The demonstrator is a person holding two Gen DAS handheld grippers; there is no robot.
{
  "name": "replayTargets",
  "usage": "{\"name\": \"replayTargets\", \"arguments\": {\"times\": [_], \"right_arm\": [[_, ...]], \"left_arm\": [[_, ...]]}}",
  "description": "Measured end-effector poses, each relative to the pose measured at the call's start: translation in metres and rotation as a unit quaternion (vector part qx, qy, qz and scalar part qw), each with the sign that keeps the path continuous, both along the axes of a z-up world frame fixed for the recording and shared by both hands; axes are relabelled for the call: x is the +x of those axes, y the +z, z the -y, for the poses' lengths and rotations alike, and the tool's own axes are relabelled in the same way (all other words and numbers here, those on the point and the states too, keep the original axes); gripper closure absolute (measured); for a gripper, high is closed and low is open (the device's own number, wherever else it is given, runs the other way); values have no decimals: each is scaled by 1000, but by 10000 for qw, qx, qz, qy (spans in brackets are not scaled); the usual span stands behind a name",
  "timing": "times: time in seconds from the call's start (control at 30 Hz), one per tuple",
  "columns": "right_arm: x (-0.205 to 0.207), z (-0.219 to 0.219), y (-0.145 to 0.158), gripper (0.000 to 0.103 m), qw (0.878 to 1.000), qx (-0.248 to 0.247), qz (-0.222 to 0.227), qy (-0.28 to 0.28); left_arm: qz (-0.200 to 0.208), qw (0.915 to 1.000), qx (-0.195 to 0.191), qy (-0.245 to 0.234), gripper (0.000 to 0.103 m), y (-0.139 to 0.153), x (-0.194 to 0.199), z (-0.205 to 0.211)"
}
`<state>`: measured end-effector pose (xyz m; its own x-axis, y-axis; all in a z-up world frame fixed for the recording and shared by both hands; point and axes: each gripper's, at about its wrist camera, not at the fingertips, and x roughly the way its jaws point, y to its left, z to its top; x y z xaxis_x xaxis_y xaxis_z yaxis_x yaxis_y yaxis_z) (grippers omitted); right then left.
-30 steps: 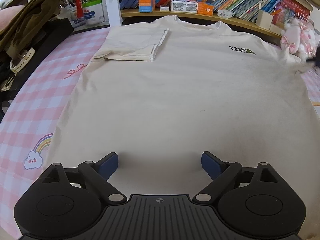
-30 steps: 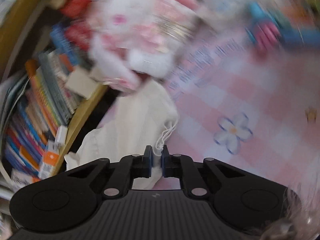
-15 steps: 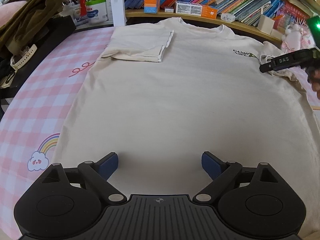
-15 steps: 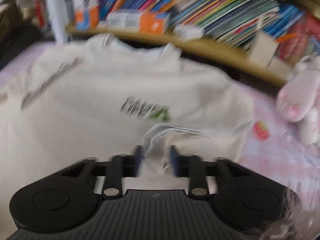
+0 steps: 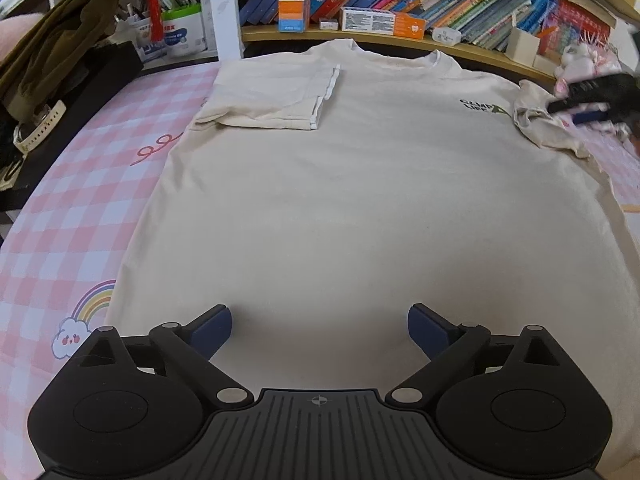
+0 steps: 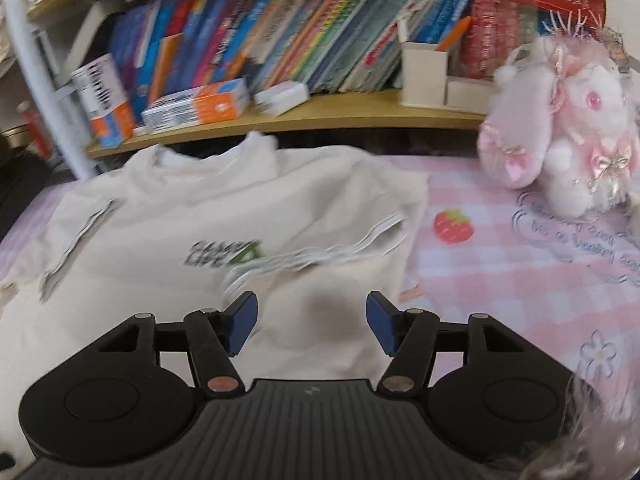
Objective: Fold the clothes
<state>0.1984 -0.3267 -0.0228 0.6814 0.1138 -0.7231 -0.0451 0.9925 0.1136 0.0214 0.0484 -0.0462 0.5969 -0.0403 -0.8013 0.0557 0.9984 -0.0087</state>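
Observation:
A cream T-shirt (image 5: 340, 200) with a small green chest logo (image 5: 482, 106) lies flat on a pink checked cloth. Its left sleeve (image 5: 276, 98) is folded in over the chest. The right sleeve (image 6: 332, 256) lies folded in over the body, a little rumpled, by the logo (image 6: 224, 252). My left gripper (image 5: 320, 330) hovers open over the shirt's lower part, nothing between its fingers. My right gripper (image 6: 312, 318) is above the folded right sleeve with its jaws opening; the cloth lies below them, not pinched. In the left wrist view the right gripper (image 5: 592, 110) is a blur at the far right.
A wooden shelf (image 6: 320, 114) with books and boxes runs along the far side. A pink plush toy (image 6: 560, 120) sits at the right on the checked cloth (image 6: 520, 280). Dark clothing and a watch (image 5: 40, 128) lie at the left edge.
The right gripper carried the right sleeve in over the shirt's body, rolled level, and let it go as its jaws opened. The left gripper stayed where it was.

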Motion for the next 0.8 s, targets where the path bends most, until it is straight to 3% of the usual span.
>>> {"name": "replayTargets", "arguments": {"times": [0.2,0.3,0.4,0.47,0.53,0.6,0.7,0.8], "right_arm": [[55,-2,-6,45,9968,-279,-349,-669],[65,20,-6,42,9855,374,-318,-1626],[74,37,-14,43,9667,1208,-517,-2194],[80,31,-13,44,9671,1591,-525,-1916],[77,26,-6,43,9652,2385,-170,-1059],[70,25,0,45,9504,3075,195,-423],[61,37,-2,43,9525,2838,136,-1094],[52,29,-1,43,9764,1789,131,-1201]], "left_arm": [[-59,10000,37,-17,6,1,-2,-2],[-39,10000,-14,87,6,1,-4,-7],[-40,9999,14,95,6,1,-4,-8],[-58,9999,41,99,6,1,-2,-7],[-55,9999,24,126,6,1,1,-8],[-47,9999,9,144,6,1,3,-8],[-33,9999,33,136,6,1,4,-8],[-23,9999,79,107,5,0,5,-7]]}}
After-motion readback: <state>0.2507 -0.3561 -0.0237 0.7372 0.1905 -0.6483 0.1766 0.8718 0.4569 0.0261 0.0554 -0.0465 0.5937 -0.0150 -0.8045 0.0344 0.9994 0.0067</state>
